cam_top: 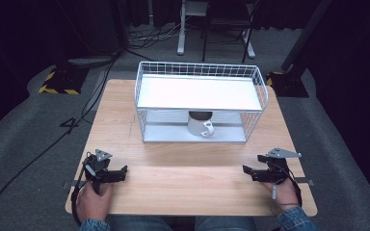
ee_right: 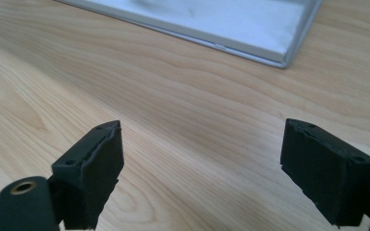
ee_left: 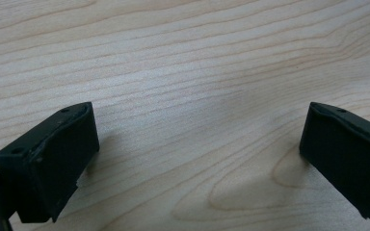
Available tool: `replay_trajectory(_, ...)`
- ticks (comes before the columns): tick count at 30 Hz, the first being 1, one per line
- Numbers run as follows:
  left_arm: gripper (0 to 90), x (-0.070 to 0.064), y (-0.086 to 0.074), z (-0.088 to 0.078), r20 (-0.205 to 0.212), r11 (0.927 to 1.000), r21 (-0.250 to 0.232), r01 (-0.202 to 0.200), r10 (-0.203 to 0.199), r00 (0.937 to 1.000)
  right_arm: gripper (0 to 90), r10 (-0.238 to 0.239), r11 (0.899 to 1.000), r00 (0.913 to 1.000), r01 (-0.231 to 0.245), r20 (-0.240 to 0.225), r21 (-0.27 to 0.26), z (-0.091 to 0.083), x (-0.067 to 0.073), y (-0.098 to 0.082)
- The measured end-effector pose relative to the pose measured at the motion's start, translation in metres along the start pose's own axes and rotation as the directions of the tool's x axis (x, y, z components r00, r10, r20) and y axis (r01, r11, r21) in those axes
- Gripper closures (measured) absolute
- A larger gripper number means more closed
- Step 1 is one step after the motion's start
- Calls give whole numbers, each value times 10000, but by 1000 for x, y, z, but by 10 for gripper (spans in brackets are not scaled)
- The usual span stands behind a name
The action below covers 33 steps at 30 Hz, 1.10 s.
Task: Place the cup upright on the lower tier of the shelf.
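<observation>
Both tools rest on the counter (cam_top: 192, 168), left tool (cam_top: 123, 172) and right tool (cam_top: 245, 172) released, empty; a mug (cam_top: 200, 124) sits mid-frame under the wire rack (cam_top: 200, 98), likely awaiting a start.

Bright table, dark surroundings, soft shadows

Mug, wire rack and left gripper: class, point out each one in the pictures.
mug (cam_top: 198, 126), high view, on its white side wall.
wire rack (cam_top: 200, 93), high view, on its bare white top shelf.
left gripper (cam_top: 124, 173), high view, between its fingertips.
</observation>
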<state>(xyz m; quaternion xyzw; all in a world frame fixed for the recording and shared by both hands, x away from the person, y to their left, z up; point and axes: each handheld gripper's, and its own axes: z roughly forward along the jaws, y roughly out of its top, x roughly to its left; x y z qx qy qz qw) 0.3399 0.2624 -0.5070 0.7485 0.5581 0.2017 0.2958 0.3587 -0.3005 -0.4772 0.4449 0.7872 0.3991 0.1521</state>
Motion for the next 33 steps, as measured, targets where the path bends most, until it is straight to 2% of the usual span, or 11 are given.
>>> replay_trajectory(3,5,0,0,0,-4,10000,0,-1,1,10000,155,-87,10000,9994,88,324,-43,1,-5,-8)
replay_trajectory(9,5,0,0,0,-4,10000,-2,1,-1,10000,155,-12,9999,9983,22,574,-170,3,-8,-21)
replay_trajectory(12,5,0,0,0,-2,10000,-1,5,-5,10000,154,-199,9998,9969,195,759,63,5,-7,-26)
replay_trajectory(20,5,0,0,0,-5,10000,-2,2,-2,10000,148,-147,9996,9957,122,915,271,9,-5,-28)
replay_trajectory(25,6,0,0,0,-18,10000,0,13,-13,10000,129,-656,9968,9905,595,1210,532,11,-1,-28)
replay_trajectory(28,6,0,0,0,-18,10000,-1,12,-12,10000,109,-611,9969,9903,543,1252,571,11,-1,-28)
replay_trajectory(31,5,0,0,0,-19,10000,1,9,-9,10000,40,-407,9972,9880,307,1487,686,13,-2,-27)
replay_trajectory(33,5,0,0,0,-16,10000,-2,13,-13,10000,28,-342,9970,9869,228,1577,736,14,-2,-26)
